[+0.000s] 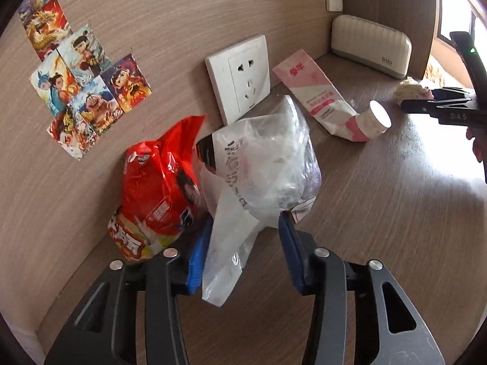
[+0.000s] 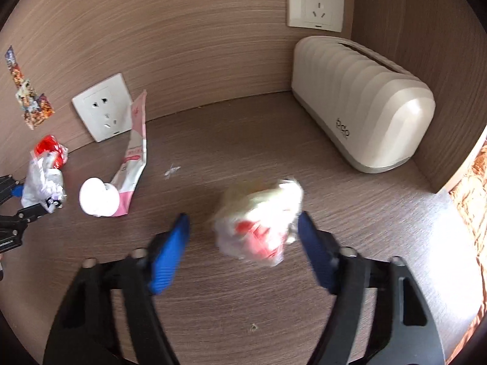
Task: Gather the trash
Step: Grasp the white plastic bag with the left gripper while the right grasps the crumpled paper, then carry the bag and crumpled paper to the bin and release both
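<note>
My left gripper (image 1: 245,222) is shut on a crumpled clear plastic bag (image 1: 261,158), both blue fingertips touching its pinched lower part. A red snack bag (image 1: 158,194) leans on the wall just left of it. In the right wrist view a crumpled white wad with red print (image 2: 258,219) lies between the jaws of my right gripper (image 2: 243,217). The right pad touches the wad and the left pad stands clear, so the gripper is open. A pink tube with a white cap (image 2: 134,158) lies between the two grippers. The wad looks blurred.
A ribbed cream tissue box (image 2: 365,106) stands in the back right corner of the wooden shelf (image 2: 243,140). Wall sockets (image 1: 240,76) (image 2: 316,0) and cartoon stickers (image 1: 76,76) are on the back wall. A side wall closes the right end.
</note>
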`<state>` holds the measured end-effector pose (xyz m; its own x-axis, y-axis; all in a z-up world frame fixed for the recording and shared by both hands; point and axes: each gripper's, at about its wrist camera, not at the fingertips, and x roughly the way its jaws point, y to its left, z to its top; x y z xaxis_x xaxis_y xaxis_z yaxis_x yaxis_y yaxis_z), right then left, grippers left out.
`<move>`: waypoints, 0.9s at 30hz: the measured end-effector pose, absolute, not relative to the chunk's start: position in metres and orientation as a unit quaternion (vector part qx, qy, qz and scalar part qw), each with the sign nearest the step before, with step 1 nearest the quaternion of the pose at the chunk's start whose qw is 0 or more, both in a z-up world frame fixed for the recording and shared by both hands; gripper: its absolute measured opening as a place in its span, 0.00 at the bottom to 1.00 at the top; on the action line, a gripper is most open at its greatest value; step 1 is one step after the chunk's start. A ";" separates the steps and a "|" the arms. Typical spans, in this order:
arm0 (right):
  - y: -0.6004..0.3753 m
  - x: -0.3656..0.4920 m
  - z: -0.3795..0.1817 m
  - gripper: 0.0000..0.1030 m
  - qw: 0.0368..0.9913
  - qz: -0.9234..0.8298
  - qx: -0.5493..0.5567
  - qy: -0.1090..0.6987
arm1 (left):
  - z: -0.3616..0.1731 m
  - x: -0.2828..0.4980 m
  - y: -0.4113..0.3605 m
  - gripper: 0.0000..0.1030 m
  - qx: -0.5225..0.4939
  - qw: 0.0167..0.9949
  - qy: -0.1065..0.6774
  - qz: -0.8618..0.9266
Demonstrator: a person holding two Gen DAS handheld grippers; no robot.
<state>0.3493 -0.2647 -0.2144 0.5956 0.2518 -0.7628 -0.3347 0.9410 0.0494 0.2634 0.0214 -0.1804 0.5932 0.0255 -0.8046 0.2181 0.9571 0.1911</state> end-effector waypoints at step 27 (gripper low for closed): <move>-0.332 0.188 -0.125 0.49 0.922 0.146 -0.013 0.360 | -0.089 0.185 -0.106 0.14 0.217 0.885 0.350 -0.217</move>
<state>0.1881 -0.3316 -0.1254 0.6989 0.2589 -0.6667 -0.2783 0.9572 0.0800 0.1846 -0.1057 -0.0889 0.6613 -0.2313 -0.7135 0.5355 0.8117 0.2332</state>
